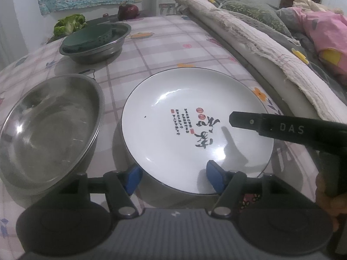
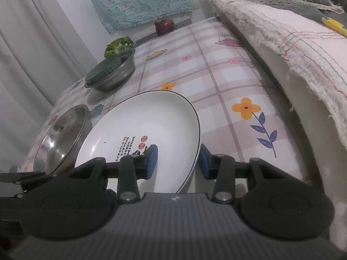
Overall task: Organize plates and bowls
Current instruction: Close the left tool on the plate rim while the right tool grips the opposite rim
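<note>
A white plate with black calligraphy lies on the checked tablecloth; it also shows in the right wrist view. My left gripper is open at the plate's near rim, one blue pad over the plate, one beside it. My right gripper is open, its jaws straddling the plate's right rim, one pad above the plate and one outside. The right gripper's finger reaches over the plate in the left wrist view. An empty steel bowl sits left of the plate. A farther steel bowl holds a dark green dish.
Broccoli and a red onion lie at the table's far end. A padded sofa edge with a white blanket runs along the table's right side. A curtain hangs on the left.
</note>
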The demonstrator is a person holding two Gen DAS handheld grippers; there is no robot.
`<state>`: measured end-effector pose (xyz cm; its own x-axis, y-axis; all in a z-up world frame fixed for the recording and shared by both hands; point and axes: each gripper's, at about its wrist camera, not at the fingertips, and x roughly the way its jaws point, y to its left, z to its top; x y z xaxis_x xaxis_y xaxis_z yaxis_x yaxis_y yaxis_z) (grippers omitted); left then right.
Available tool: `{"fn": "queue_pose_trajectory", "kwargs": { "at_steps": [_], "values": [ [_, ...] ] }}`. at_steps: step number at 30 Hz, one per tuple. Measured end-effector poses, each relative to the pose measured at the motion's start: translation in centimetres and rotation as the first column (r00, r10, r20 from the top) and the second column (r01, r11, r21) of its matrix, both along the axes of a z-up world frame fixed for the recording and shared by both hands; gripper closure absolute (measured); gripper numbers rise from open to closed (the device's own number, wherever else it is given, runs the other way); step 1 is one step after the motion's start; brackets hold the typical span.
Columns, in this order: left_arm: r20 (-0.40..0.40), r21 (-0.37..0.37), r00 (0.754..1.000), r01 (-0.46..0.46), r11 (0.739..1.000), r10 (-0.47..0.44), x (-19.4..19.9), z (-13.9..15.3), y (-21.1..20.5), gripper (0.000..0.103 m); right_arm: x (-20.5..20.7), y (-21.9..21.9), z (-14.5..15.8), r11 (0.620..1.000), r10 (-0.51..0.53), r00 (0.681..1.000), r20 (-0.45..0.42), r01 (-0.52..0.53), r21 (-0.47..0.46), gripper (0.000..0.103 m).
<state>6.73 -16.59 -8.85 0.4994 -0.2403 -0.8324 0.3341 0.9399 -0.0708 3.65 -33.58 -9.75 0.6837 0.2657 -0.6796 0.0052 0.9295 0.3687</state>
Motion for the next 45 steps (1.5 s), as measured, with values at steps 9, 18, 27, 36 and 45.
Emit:
{"fn": "queue_pose_trajectory", "kwargs": {
  "at_steps": [9, 18, 27, 36, 45],
  "values": [
    [-0.012, -0.027, 1.000, -0.005, 1.000, 0.005, 0.3, -0.3, 0.1, 0.034, -0.1, 0.0, 0.0, 1.000, -0.001, 1.000, 0.001, 0.001, 0.010, 0.062],
    [-0.018, -0.041, 1.000, -0.003, 0.999, 0.002, 0.5, -0.5, 0.1, 0.028, -0.2, -0.9, -0.3, 0.997, -0.010, 1.000, 0.003, 0.009, 0.081, 0.060],
    [-0.012, -0.045, 1.000, 0.004, 0.999, -0.005, 0.7, -0.8, -0.2, 0.021, -0.3, -1.5, -0.6, 0.993, -0.006, 1.000, 0.010, 0.005, 0.118, 0.060],
    [-0.004, -0.040, 1.000, 0.011, 0.999, -0.011, 0.9, -1.0, -0.4, 0.014, -0.3, -2.0, -0.8, 0.989, -0.005, 1.000, 0.013, 0.003, 0.149, 0.060],
    [0.000, -0.034, 1.000, -0.008, 0.999, 0.008, 1.6, -1.1, -0.6, 0.014, -0.2, -2.2, -0.9, 0.985, -0.002, 1.000, 0.014, -0.001, 0.173, 0.060]
  ]
}}
